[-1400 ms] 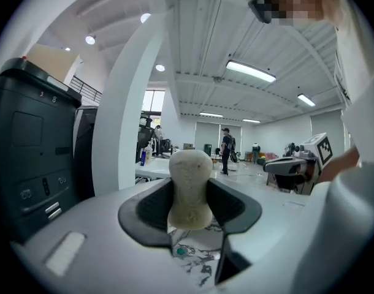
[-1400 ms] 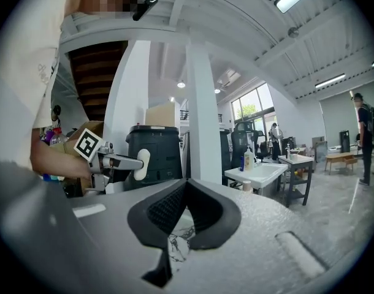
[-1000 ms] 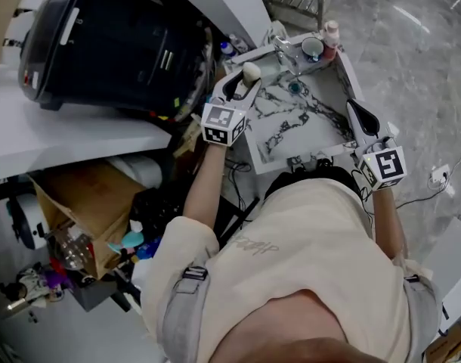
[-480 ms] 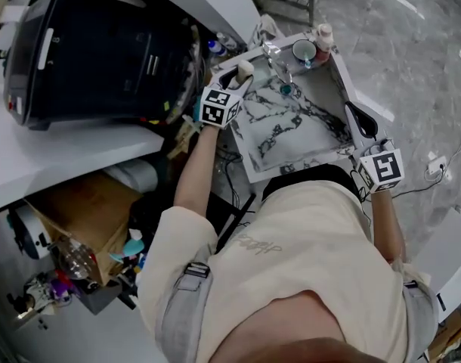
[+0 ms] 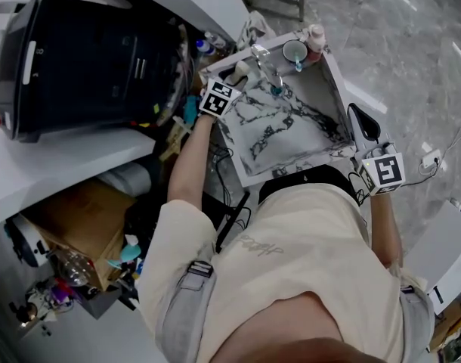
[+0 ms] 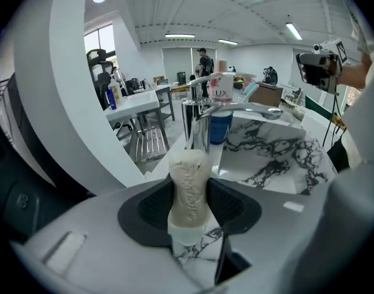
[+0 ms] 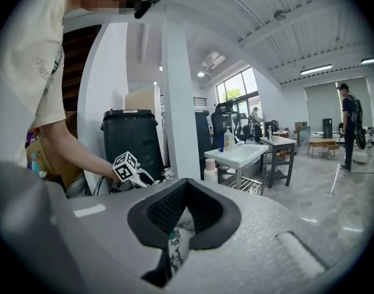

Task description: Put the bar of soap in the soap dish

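Note:
My left gripper (image 5: pixel 236 74) is shut on a cream bar of soap (image 5: pixel 242 68), held upright over the back left corner of the marble-patterned sink (image 5: pixel 306 131), close to the chrome faucet (image 5: pixel 262 57). In the left gripper view the soap (image 6: pixel 189 185) stands on end between the black pads (image 6: pixel 151 206), with the faucet (image 6: pixel 202 124) just beyond it. My right gripper (image 5: pixel 364 122) hangs by the sink's right rim, shut, with nothing in it; the right gripper view shows its pads (image 7: pixel 165 210) meeting at the tip. I cannot make out a soap dish in any view.
A cup (image 5: pixel 295 50) and a pink-capped bottle (image 5: pixel 316 36) stand on the sink's far rim beside the faucet. A large black machine (image 5: pixel 87 51) sits on the white counter to the left. Boxes and clutter (image 5: pixel 72 225) lie under that counter.
My left gripper has carried the soap farther along the sink's left edge, nearer the faucet. The right gripper has stayed by the right rim.

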Motion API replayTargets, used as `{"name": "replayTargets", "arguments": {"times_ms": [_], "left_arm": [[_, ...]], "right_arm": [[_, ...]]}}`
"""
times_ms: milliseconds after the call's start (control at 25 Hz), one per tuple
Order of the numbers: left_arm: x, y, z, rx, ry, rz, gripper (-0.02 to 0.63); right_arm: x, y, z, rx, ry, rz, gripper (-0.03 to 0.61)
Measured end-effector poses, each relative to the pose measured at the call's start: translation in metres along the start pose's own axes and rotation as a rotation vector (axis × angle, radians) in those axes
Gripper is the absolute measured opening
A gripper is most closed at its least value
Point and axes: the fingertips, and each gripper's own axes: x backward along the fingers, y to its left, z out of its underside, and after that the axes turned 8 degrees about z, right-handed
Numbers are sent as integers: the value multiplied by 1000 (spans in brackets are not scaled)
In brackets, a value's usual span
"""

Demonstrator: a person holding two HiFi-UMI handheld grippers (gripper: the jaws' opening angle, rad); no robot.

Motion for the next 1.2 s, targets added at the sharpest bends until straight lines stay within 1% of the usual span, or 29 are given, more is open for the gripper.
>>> {"name": "replayTargets", "arguments": {"times_ms": [200,480,680,1000,1120,1200], "left_arm": [[-20,5,13,-49,106,35,196],[-37,1,24,-104,211,96,196],[-47,1,42,-107,315,148,199],[-49,0,42,-143,351,149,192],[-45,1,37,-148,342,133,172],[-41,1,33,-138,320,124,175]], "right_arm": [[1,-3,3,-9,7,3,0],[1,-8,4,-10,15,-2,1],[0,-10,2,-12,11,-8,2],[4,-10,7,-13,15,-17,2],[6,-10,5,-12,7,-21,1],[7,-8,4,-13,1,-29,2]]}}
